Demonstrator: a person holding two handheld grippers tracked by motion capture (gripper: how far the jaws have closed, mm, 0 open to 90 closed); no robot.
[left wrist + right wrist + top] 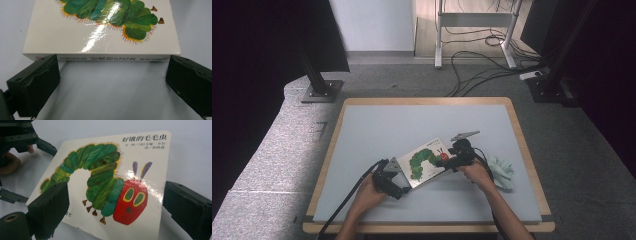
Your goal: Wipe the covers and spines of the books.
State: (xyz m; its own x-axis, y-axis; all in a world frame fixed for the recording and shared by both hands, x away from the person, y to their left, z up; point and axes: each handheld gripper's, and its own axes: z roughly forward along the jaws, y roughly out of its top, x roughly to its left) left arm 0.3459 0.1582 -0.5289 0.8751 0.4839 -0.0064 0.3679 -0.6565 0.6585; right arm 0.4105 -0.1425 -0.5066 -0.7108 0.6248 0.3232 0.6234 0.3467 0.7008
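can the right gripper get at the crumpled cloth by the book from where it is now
Probably yes. The cloth lies on bare table just beside the right hand, nothing between them. But the right gripper points the other way, its fingers astride the book, so it must back off and turn first.

Grey-topped table (377,130): book (424,161) flat mid, crumpled cloth (503,172) rt.

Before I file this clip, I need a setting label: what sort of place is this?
Probably a lab or recording studio, not a home: a padded work table ringed by black stands and dark curtains, loose cables across the carpet, and a picture book as the prop.
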